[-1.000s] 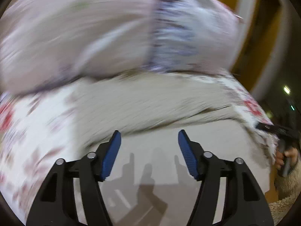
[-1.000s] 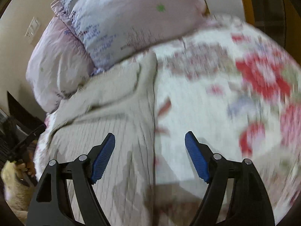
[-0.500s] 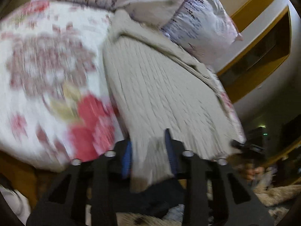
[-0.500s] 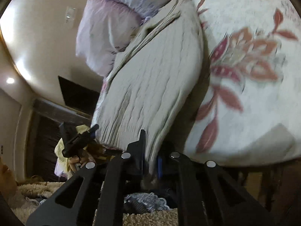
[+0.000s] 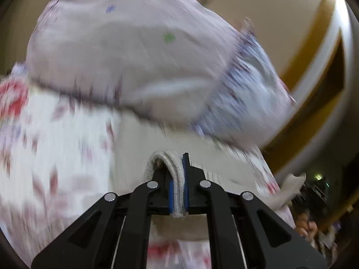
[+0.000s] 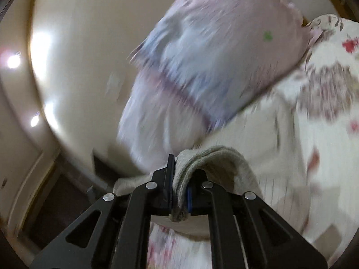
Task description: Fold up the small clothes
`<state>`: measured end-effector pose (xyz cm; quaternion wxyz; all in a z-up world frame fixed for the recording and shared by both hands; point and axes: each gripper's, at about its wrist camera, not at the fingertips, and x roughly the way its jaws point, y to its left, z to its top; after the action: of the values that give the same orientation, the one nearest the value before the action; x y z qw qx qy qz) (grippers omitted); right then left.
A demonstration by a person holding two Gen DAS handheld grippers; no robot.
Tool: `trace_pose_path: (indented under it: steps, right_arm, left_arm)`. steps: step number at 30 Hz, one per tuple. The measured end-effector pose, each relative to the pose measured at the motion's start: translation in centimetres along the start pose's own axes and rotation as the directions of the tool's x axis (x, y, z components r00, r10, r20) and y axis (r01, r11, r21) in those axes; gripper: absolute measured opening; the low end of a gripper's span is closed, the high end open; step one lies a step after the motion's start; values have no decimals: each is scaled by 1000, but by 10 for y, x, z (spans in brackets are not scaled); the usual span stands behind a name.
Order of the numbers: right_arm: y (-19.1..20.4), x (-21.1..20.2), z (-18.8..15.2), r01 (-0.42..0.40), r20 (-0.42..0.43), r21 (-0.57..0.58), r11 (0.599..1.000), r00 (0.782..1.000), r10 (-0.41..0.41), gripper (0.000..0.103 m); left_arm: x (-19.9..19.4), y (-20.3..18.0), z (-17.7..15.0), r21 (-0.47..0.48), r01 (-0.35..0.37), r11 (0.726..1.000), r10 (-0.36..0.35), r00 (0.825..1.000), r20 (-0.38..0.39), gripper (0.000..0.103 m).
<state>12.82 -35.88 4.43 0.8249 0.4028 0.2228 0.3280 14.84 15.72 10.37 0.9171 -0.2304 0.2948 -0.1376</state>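
Left gripper (image 5: 177, 179): jaws closed on a doubled edge of the beige knit garment (image 5: 175, 168), the fold arching up between the blue pads (image 5: 185, 174)
Right gripper (image 6: 178, 186): jaws clamped on another folded edge of the same garment (image 6: 202, 159), cloth draping off to the right over the finger
Garment, position: hem raised in both grippers, the rest lying on the floral bedspread (image 5: 56, 148) below the pillows; blurred
Pillows: pale lilac pillow (image 5: 116, 51) with small coloured marks, a blue-patterned one (image 5: 253, 98) beside it, both at the head of the bed
Bedspread: white with red and pink flowers (image 6: 325, 103)
Background: cream wall (image 6: 85, 51), bright ceiling lights (image 6: 13, 61), yellow-trimmed frame (image 5: 318, 51)
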Motion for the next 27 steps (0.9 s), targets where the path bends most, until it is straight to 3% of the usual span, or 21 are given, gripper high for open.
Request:
trace_pose_path:
  steps: [1,3,5,6,7,9,11,12,17,19,20,22,23,25,27]
  right_arm:
    - [-8,15,14,37,28,15,999,999,-37,9]
    - [-30,54,42,159,40,41,986,986,-161,21]
    - [-52,82,55,285,-38,56,957,958,-283,72]
    - [-60,87,56,320,-75,74,944,946,-315,80]
    - [-65,87,55,329,-90,89,940,943,-322,83]
    - [-69,79,56,358,-71,39,933,932,-355,88]
    - [-73,71,61,459,-44,-9,888,887,-459,89]
    - [-79,72,65,473,-56,-3,881,880,-472,89]
    - [-95,65,57,420,-99,75,905,906,-412,89]
    - [-95,61,56,402,-93,65,913,914,-396,89]
    - [-94,61,54,385,-93,60,921,921,-379,89]
    - [-93,65,53,360,-98,62,931,931,-353,89]
    - [-92,65,53,347,-102,67,935,935,-340,89]
    - [-90,66,55,331,-106,68,941,941,-323,89]
    - [-87,58,59,310,-84,65,949,949,-304,89]
  left_arm:
    - [26,2,19,9,-35,999,35,999,-3,7]
    - [60,6,35,37,-91,995,92,995,-41,14]
    - [86,11,44,47,-171,984,175,980,-97,35]
    - [83,15,41,41,-188,981,191,977,-93,60]
    - [76,20,36,36,-168,985,171,982,-76,74]
    - [64,30,26,32,-130,991,132,988,-75,80]
    - [65,40,13,18,-120,993,122,982,-142,80]
    - [68,46,9,2,-116,993,114,978,-176,80]
    - [89,58,-12,-35,-131,991,117,955,-271,80]
    - [92,58,-20,-23,-145,989,134,958,-255,76]
    - [95,57,-22,-26,-140,990,128,957,-260,72]
    - [98,61,-22,-87,-120,989,94,961,-260,34]
    - [98,68,-24,-189,-98,977,49,967,-250,29]
    - [92,68,-19,-295,-23,955,-41,977,-208,20]
    - [87,46,-11,-299,50,953,-104,981,-166,19]
